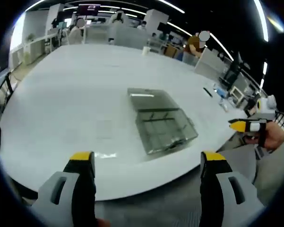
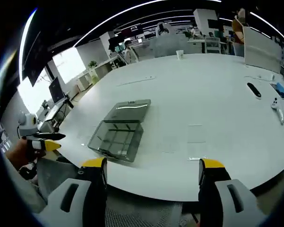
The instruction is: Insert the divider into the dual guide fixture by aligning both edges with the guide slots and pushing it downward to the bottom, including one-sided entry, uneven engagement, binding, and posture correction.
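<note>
Both grippers, left point(image 1: 147, 163) and right point(image 2: 152, 170), are hovering off the desk point(image 1: 66, 94) edge, jaws apart and empty. The fixture point(image 1: 163, 125) is sitting mid-desk; the divider isn't discernible. Judging from this, approach and pickup come next.

Left claw point(image 1: 148, 163) gapes wide before the clear fixture point(image 1: 161, 120) on the table point(image 1: 66, 99).

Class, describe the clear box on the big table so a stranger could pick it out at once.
Start at the large white table and look near its curved front edge. There lies a clear, shallow, rectangular box split inside into compartments, with a flat clear lid lying against its far end. Unlike the small dark items scattered further along the table, it is see-through and gridded.
</note>
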